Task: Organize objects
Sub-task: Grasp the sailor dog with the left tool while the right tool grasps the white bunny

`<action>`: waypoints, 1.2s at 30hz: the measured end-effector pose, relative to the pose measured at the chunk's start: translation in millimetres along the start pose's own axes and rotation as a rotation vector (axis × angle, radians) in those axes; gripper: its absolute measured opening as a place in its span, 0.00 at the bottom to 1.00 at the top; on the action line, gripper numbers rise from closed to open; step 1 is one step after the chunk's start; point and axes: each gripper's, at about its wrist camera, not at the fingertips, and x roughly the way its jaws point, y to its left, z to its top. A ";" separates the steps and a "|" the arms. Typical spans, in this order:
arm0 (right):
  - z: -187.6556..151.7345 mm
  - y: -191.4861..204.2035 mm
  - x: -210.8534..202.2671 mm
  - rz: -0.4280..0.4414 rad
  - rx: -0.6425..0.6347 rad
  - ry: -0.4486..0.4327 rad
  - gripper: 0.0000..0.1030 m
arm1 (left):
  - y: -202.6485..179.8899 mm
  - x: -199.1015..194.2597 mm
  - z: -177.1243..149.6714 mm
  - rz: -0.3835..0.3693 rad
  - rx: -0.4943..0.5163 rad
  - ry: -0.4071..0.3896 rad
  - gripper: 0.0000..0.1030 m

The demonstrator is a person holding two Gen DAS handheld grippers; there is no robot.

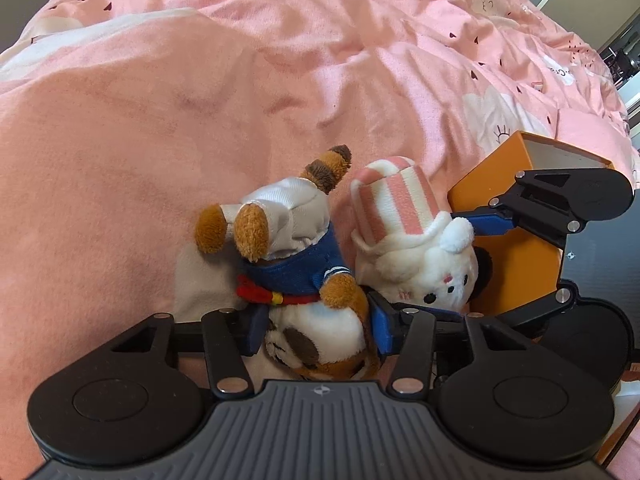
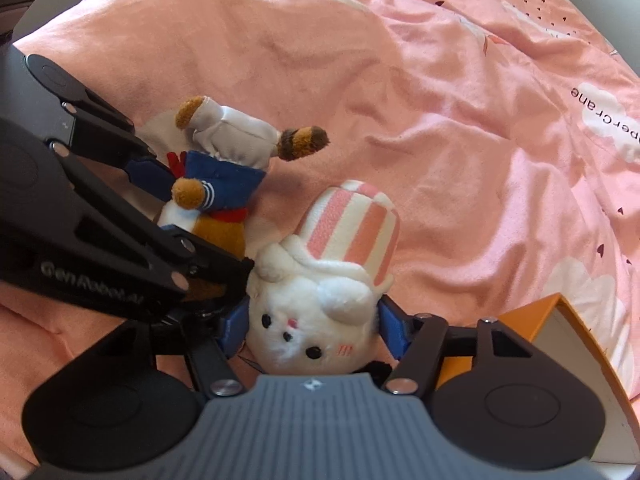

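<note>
A brown raccoon plush (image 1: pixel 296 256) in a blue jacket and white trousers lies upside down on the pink bedding (image 1: pixel 160 120), feet pointing away. My left gripper (image 1: pixel 320 330) is shut on its head, a blue pad pressed against each side. Right beside it a white bunny plush (image 2: pixel 320 320) with a pink-and-white striped hat also lies head toward me. My right gripper (image 2: pixel 314 328) is shut on its head, its blue pads touching both cheeks. The two plushes lie side by side, nearly touching. The right wrist view shows the raccoon plush (image 2: pixel 224 172) with the left gripper (image 2: pixel 196 224) around it.
An open orange box (image 1: pixel 520 256) with a pale inside stands just right of the bunny, partly behind the right gripper (image 1: pixel 460 268). A beige cloth (image 1: pixel 200 280) lies under the raccoon. Rumpled pink bedding stretches away on all other sides.
</note>
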 end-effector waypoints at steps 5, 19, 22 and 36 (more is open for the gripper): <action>-5.7 7.1 -27.3 -0.018 -0.031 -0.043 0.65 | 3.4 -23.4 -3.9 0.001 0.012 -0.022 0.56; -23.6 -3.0 -158.6 -0.152 -0.081 -0.186 0.65 | -71.2 -105.7 17.0 -0.129 0.231 -0.144 0.56; -37.4 -16.5 -171.6 -0.186 -0.066 -0.150 0.65 | -104.3 -107.3 25.6 -0.174 0.290 -0.142 0.56; -118.4 -103.4 -136.8 -0.264 0.157 0.014 0.65 | -210.1 -7.8 40.5 -0.206 0.445 0.011 0.56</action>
